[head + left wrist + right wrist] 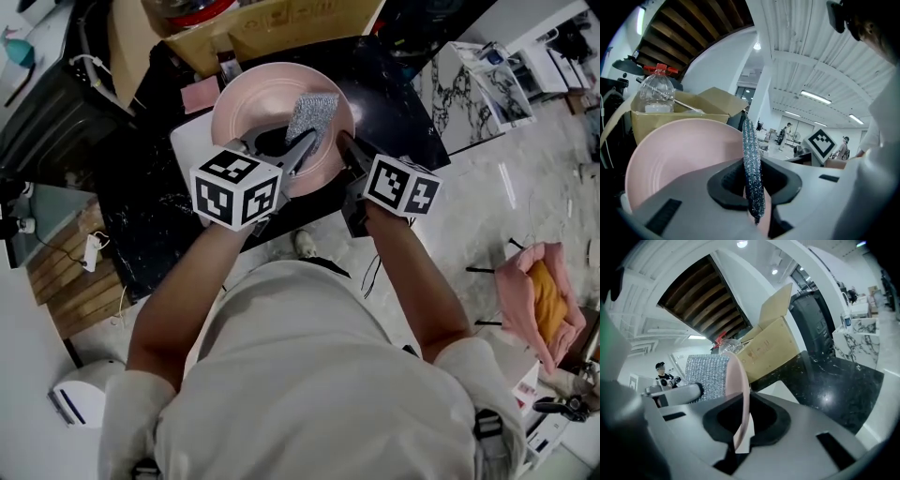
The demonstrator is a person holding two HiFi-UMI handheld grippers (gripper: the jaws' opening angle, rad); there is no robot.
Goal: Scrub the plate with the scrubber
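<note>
The left gripper is clamped on a flat, glittery silver mesh scrubber, which stands edge-on in front of the face of the round pale-pink plate. The right gripper is closed on that plate's rim and holds it tilted over the glossy black desk. Behind stands an open brown cardboard box. Its faint print is unreadable.

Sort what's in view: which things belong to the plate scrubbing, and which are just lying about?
Job:
plate, in the right claw
scrubber, in the left claw

Lying about:
cardboard box
plastic bottle
pink bundle
</note>
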